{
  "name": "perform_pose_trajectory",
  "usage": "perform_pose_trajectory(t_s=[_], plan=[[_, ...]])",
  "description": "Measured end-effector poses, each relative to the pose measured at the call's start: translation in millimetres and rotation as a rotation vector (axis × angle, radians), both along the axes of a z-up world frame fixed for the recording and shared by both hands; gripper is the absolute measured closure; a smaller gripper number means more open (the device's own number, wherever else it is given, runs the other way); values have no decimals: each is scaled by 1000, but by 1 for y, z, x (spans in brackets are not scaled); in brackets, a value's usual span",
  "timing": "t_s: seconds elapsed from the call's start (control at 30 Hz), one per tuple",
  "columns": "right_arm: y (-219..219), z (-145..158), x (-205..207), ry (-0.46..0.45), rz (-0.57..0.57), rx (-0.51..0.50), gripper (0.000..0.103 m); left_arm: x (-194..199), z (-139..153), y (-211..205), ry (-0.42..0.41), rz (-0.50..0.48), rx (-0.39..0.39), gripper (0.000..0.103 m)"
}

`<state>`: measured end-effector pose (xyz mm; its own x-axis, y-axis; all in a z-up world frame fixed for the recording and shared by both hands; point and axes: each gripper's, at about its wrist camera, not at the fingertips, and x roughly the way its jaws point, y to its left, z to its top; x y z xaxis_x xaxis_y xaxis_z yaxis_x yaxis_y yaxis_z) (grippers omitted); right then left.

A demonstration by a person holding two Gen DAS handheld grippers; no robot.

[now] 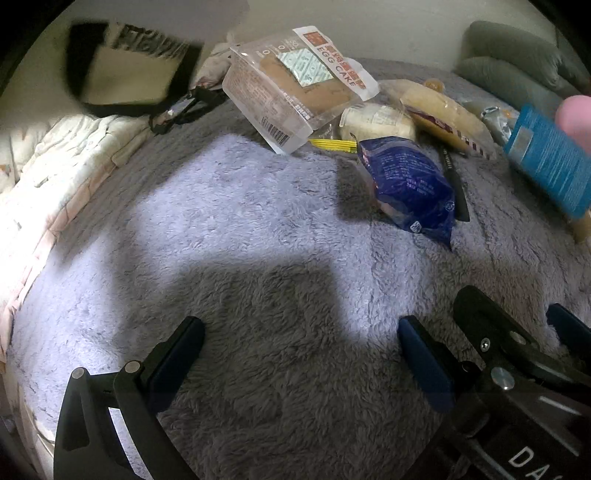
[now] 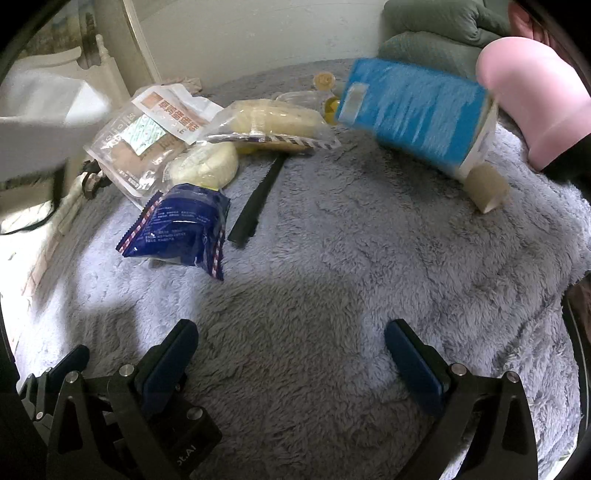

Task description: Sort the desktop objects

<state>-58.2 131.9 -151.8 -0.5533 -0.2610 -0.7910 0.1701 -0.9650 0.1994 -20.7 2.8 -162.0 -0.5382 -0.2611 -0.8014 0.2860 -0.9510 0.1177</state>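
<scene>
A heap of packaged snacks lies at the far side of a grey fluffy blanket (image 1: 258, 229): an egg cake pack (image 1: 291, 88) (image 2: 144, 136), a blue snack bag (image 1: 406, 184) (image 2: 181, 225), pale bread packs (image 1: 443, 114) (image 2: 266, 118) and a black pen (image 1: 456, 184) (image 2: 258, 199). A person's hand in a pink sleeve (image 2: 535, 99) holds a blue box (image 2: 417, 110) (image 1: 550, 158) above the blanket at the right. My left gripper (image 1: 301, 336) is open over bare blanket. My right gripper (image 2: 290, 338) is also open and holds nothing. The right gripper's fingers (image 1: 480, 317) show beside the left one.
A cardboard tube (image 2: 485, 186) lies under the blue box. A black-and-cream bag (image 1: 125, 62) and a white quilt (image 1: 48, 177) sit at the left. Green pillows (image 1: 517, 59) (image 2: 436, 29) lie at the back right. A white bed frame (image 2: 92, 55) stands at the far left.
</scene>
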Motion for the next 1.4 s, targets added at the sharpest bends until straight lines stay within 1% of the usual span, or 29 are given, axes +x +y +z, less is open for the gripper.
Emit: perform_pose_trajectory(t_s=[1.2, 1.33, 1.4], plan=[[-2, 3, 0, -1, -5, 3, 0, -3, 1, 0, 0, 4, 0, 0], [-2, 1, 0, -2, -4, 8, 0, -3, 3, 4, 0, 8, -47, 0], [-6, 4, -2, -3, -3, 27, 0, -3, 4, 7, 0, 9, -72, 0]])
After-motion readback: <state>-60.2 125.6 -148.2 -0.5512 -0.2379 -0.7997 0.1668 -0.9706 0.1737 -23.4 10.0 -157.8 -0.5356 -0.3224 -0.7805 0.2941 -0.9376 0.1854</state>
